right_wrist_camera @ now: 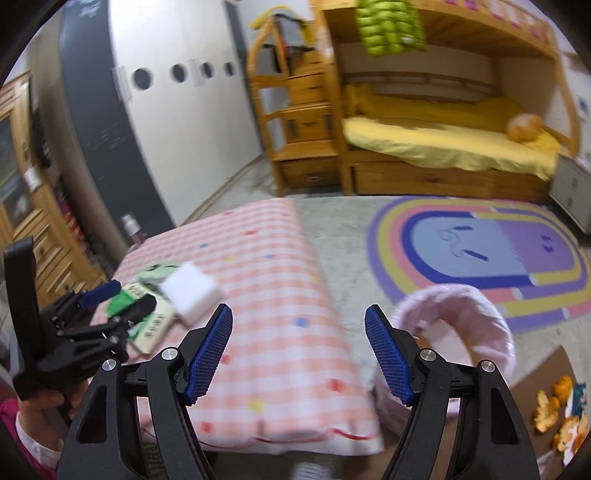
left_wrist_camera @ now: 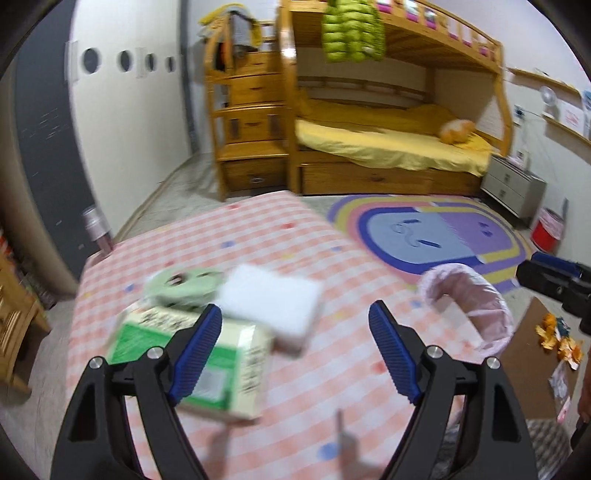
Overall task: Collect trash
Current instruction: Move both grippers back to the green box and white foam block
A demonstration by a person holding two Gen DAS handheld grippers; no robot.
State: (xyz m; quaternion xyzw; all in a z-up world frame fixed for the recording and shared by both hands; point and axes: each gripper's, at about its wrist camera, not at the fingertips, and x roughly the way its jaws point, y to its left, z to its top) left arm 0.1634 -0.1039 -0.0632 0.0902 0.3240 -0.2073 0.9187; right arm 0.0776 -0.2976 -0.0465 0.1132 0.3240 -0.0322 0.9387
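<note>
A wooden bunk bed (left_wrist_camera: pixel 399 110) with yellow bedding stands against the far wall, a green puffer jacket (left_wrist_camera: pixel 351 29) hanging from its top rail. Wooden step drawers (left_wrist_camera: pixel 251 122) stand at its left. A rainbow rug (left_wrist_camera: pixel 436 236) lies on the floor beside the pink checked tablecloth (left_wrist_camera: pixel 258 236).

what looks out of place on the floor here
Orange peels and wrappers lie scattered on the brown board beside the pink-lined bin, not in it.
</note>
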